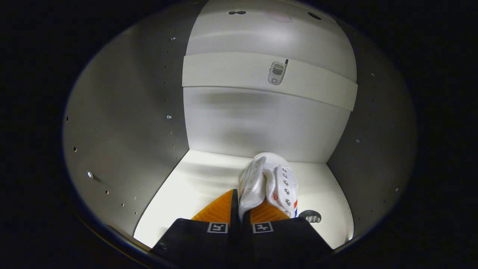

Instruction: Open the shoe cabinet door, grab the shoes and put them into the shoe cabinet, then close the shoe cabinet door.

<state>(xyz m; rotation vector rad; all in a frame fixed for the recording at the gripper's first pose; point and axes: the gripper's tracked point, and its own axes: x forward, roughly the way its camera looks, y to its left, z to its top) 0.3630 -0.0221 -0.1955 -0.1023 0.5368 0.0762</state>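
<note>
Gripper (241, 209) clenched on white shoe (267, 183), silver eyelets, red-blue stripe, lower centre of frame. Bare cabinet floor (194, 186) left of it, shelf (231, 73) upper centre.

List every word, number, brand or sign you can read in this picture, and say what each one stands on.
No words or numbers can be read.
Claw, shut on the white shoe: a square black-and-white marker on each finger, a pattern, not text.
Shoe: a small red mark, too small to read.
Cabinet shelf: a small phone-like picture, no legible text.
</note>
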